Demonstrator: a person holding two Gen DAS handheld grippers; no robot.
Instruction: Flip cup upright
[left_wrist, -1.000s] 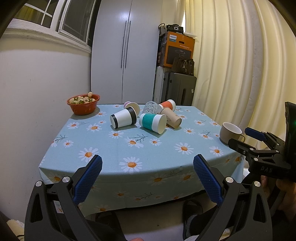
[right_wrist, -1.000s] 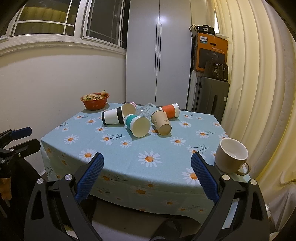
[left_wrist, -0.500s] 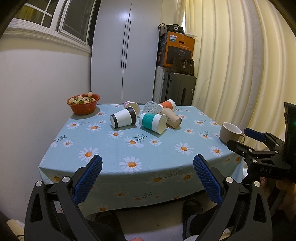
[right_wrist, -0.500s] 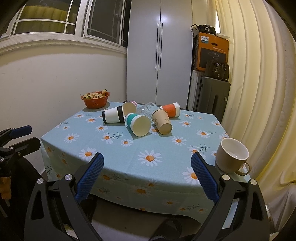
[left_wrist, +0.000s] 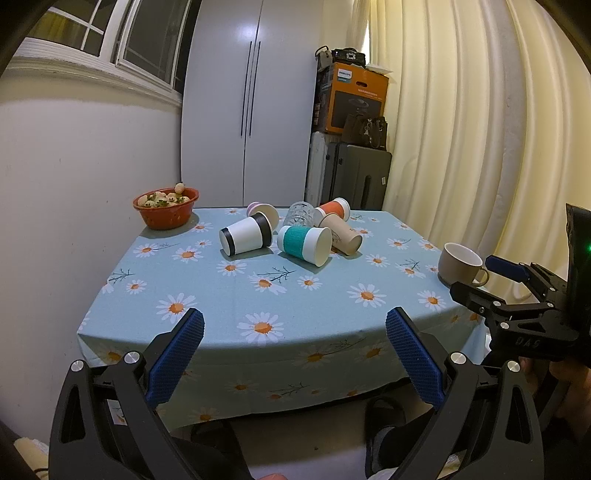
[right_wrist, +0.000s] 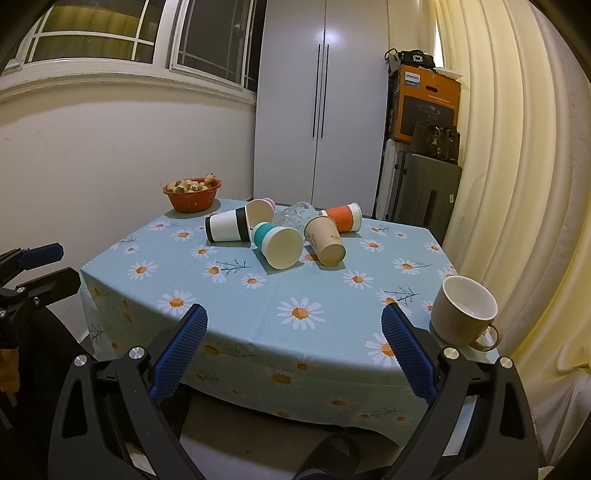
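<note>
Tipped cups: 5 paper cups and 1 clear glass lie on their sides in a loose huddle at the far middle of the worktop (left_wrist: 258, 306), none upright yet.
Teal-sleeved cup (right_wrist: 277, 244): nearest of the huddle, mouth turned toward the near edge and free of its neighbours on that side, so it reads as the easiest first pick.
Black-banded cup (left_wrist: 246, 239): just left of the teal one, base toward the left edge, side wall exposed.
Tan cup (right_wrist: 325, 240): just right of the teal one, mouth forward; the orange cup (right_wrist: 341, 217) lies behind it.
Pink cup (right_wrist: 260, 211) and glass (right_wrist: 295, 217): at the back, partly hidden by the front cups, so probably reachable only after those are lifted.
Beige mug (right_wrist: 463, 315): upright at the right corner, well apart from the huddle; likely needs no flipping.
Red bowl (left_wrist: 166, 206): far left corner, heaped with small pale items.
Left tool (left_wrist: 293, 350): held off the near edge, fingers spread wide, nothing between them.
Right tool (right_wrist: 293, 349): likewise released and empty, short of the worktop, aimed at the huddle; the approach appears not yet begun.
</note>
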